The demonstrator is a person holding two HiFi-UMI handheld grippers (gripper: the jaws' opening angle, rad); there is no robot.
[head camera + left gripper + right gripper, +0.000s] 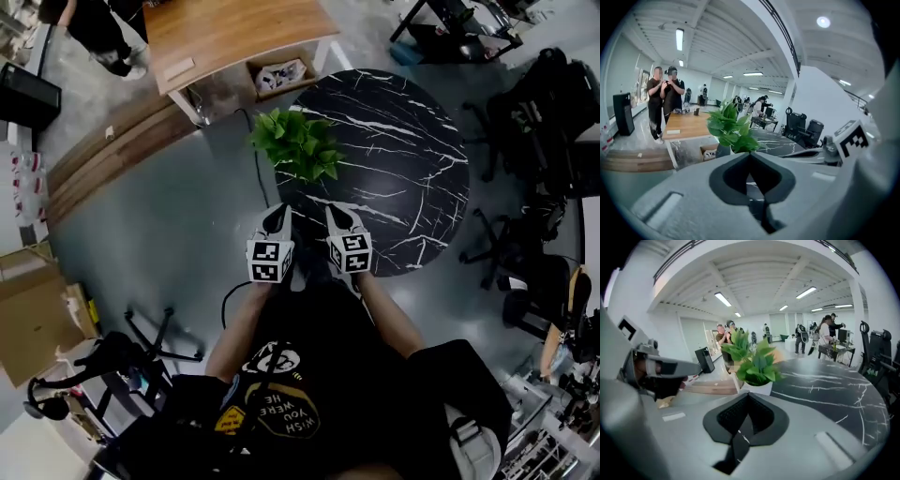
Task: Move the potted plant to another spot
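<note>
A potted plant (298,142) with bright green leaves stands near the left rim of a round black marble table (412,169). Both grippers are held side by side in front of it, near the table's front edge, apart from the plant. The left gripper (277,216) is shut with nothing in it, and so is the right gripper (336,216). In the left gripper view the plant (730,129) rises just beyond the closed left gripper (750,153). In the right gripper view the plant's white pot (758,388) sits right behind the closed right gripper (748,394).
A wooden desk (234,33) with a cardboard box (279,75) under it stands beyond the table. Black office chairs (534,122) crowd the right side. Cardboard boxes (33,319) lie at the left. Two people (665,101) stand by the desk, near a black speaker (622,112).
</note>
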